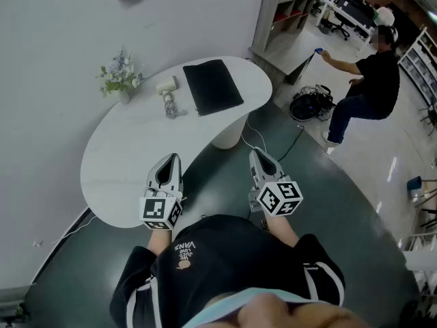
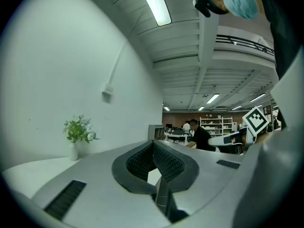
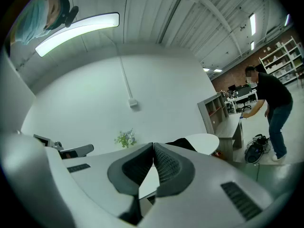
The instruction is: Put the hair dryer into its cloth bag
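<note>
On the far part of the white table (image 1: 130, 162) lies the flat black cloth bag (image 1: 212, 86). Just left of it rests the cream hair dryer (image 1: 167, 87) with its coiled cord (image 1: 171, 106). My left gripper (image 1: 170, 161) hovers over the table's near edge, shut and holding nothing. My right gripper (image 1: 259, 157) is off the table's near right side, over the dark floor, also shut and holding nothing. In the left gripper view the jaws (image 2: 153, 144) meet at their tips. In the right gripper view the bag (image 3: 183, 143) peeks over the shut jaws (image 3: 153, 146).
A small vase of flowers (image 1: 120, 76) stands at the table's far left. A person (image 1: 369, 87) bends over cables near a grey shelf unit (image 1: 283, 19) at the back right. A white cord (image 1: 256, 139) runs over the floor by the table's pedestal.
</note>
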`<state>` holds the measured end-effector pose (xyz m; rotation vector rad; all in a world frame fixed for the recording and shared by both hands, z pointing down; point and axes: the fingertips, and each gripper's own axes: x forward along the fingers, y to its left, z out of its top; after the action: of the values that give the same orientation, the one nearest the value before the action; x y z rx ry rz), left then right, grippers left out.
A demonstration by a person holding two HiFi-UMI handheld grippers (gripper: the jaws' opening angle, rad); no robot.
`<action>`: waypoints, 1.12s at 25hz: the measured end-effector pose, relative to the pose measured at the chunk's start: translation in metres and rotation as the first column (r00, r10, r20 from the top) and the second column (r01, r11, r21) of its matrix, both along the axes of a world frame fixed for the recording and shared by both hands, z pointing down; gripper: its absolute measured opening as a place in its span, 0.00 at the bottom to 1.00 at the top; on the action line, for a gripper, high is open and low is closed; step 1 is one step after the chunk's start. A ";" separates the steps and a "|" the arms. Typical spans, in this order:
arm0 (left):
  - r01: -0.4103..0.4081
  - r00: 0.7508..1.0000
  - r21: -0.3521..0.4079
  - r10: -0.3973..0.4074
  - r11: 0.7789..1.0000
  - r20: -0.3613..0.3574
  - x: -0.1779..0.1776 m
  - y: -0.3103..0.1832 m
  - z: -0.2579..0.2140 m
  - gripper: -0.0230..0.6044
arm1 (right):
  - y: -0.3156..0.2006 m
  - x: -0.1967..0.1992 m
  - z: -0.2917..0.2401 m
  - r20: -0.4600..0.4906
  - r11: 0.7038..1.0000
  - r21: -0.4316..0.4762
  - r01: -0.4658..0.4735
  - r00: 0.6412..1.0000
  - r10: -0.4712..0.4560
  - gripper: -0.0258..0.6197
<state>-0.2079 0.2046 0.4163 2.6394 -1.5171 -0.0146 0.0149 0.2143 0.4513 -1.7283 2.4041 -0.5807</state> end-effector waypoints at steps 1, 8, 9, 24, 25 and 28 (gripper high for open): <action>-0.008 1.000 0.000 0.008 1.000 0.000 -0.001 -0.003 0.002 0.07 | -0.003 -0.002 0.001 0.007 1.000 0.005 -0.005 1.000 0.005 0.11; -0.046 0.999 -0.028 0.046 0.999 0.007 -0.017 -0.026 0.023 0.07 | -0.026 -0.014 0.013 -0.003 0.998 0.019 -0.058 0.998 0.058 0.11; -0.053 0.999 -0.034 0.053 0.998 0.011 -0.018 -0.029 0.026 0.07 | -0.029 -0.016 0.015 -0.001 0.998 0.016 -0.059 0.998 0.059 0.11; 0.006 1.000 -0.111 -0.003 0.994 0.031 0.027 -0.097 0.051 0.31 | -0.123 0.017 0.040 -0.042 0.994 -0.033 0.103 0.994 -0.104 0.24; 0.025 0.999 -0.113 -0.021 0.993 0.034 0.031 -0.102 0.052 0.32 | -0.131 0.021 0.041 -0.049 0.992 -0.035 0.120 0.991 -0.122 0.25; 0.079 0.997 -0.125 -0.074 0.989 0.037 0.045 -0.115 0.057 0.35 | -0.153 0.036 0.046 -0.083 0.983 -0.045 0.177 0.980 -0.181 0.29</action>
<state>-0.1630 0.0899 0.4732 2.4939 -1.5729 0.1151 0.0509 0.0609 0.4977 -1.5928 2.6458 -0.5870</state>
